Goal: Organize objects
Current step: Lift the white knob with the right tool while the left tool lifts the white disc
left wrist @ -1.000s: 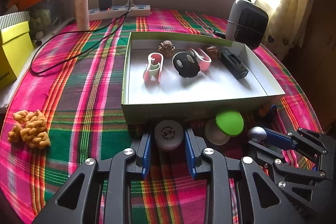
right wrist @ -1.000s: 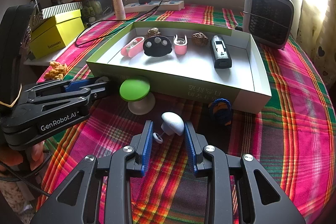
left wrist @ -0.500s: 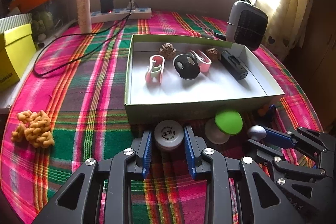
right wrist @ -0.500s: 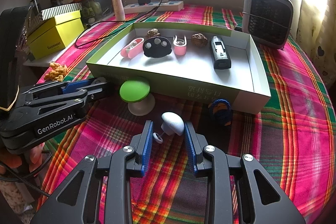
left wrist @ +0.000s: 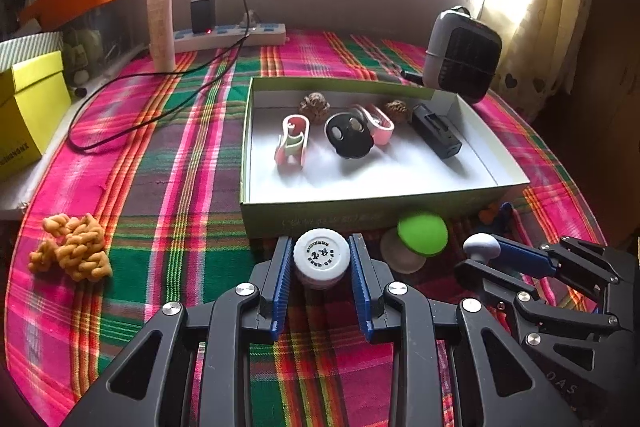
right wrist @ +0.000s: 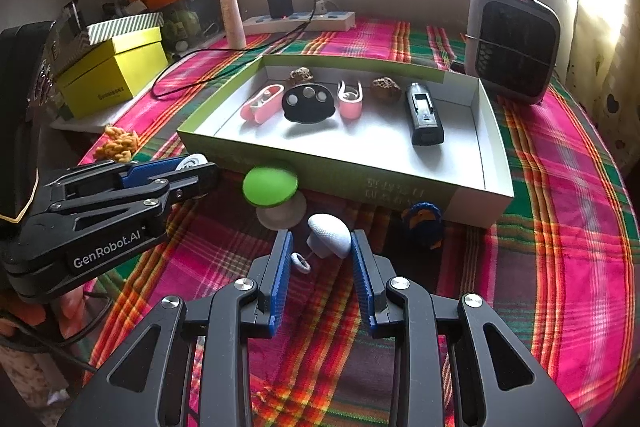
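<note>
Things are sitting in the green box (right wrist: 496, 163) already: 2 pink clips, 1 black disc, 2 bumpy nuts and 1 black gadget, but the green-topped mushroom toy (right wrist: 272, 187), the blue knitted toy (right wrist: 422, 223) and the yellow knot (left wrist: 72, 251) are still waiting on the cloth. Left gripper (left wrist: 322, 259) is squeezing a white bottle cap (left wrist: 322, 253) just beside the box. Right gripper (right wrist: 322, 255) is holding a small white mushroom-shaped knob (right wrist: 330, 235), narrow jaws touching it.
</note>
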`<action>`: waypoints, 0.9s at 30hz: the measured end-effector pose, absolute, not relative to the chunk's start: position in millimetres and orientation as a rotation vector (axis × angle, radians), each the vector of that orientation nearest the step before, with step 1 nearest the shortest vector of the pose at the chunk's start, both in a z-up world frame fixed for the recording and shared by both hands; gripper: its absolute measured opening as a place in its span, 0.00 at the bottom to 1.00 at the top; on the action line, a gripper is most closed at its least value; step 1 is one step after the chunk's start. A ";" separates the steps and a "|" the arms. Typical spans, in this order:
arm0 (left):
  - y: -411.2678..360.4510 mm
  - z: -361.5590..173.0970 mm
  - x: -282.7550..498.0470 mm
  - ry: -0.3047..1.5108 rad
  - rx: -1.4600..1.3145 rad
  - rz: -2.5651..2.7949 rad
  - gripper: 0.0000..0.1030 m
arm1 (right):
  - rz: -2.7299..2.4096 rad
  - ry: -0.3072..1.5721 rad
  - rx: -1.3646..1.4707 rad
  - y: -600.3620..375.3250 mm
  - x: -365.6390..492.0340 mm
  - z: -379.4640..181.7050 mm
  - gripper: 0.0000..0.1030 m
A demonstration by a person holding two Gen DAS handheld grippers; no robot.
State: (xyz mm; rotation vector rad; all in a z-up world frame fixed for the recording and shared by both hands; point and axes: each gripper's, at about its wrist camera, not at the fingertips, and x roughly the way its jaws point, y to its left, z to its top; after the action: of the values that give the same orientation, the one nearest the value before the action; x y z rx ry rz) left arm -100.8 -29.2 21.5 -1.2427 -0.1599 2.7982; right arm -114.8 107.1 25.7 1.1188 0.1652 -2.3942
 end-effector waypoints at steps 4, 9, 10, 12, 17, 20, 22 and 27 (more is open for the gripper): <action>-30.4 27.2 -98.5 -0.156 -1.225 2.805 0.25 | -2.398 0.160 1.101 106.9 -114.1 31.2 0.30; -31.2 34.3 -96.3 -0.156 -1.200 2.813 0.25 | -2.403 0.166 1.080 106.2 -111.4 37.3 0.30; -31.0 35.6 -96.0 -0.152 -1.195 2.813 0.25 | -2.404 0.167 1.077 105.9 -111.4 38.3 0.30; -30.9 37.1 -95.8 -0.150 -1.191 2.816 0.25 | -2.404 0.168 1.070 105.4 -111.4 40.3 0.30; -31.0 42.0 -95.6 -0.147 -1.175 2.821 0.25 | -2.409 0.172 1.054 104.2 -113.7 46.1 0.30; -31.1 46.2 -95.8 -0.149 -1.160 2.822 0.25 | -2.411 0.172 1.041 103.1 -116.2 50.6 0.30; -31.4 48.9 -97.7 -0.156 -1.153 2.816 0.25 | -2.411 0.174 1.038 101.7 -118.8 52.7 0.30; -31.5 51.8 -102.6 -0.167 -1.149 2.811 0.25 | -2.409 0.172 1.031 99.8 -126.4 56.4 0.30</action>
State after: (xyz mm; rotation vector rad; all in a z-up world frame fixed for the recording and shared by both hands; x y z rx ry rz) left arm -102.6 -31.5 51.8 -1.1494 -0.1674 2.8108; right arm -126.4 99.8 56.4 1.0309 0.1722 -2.4090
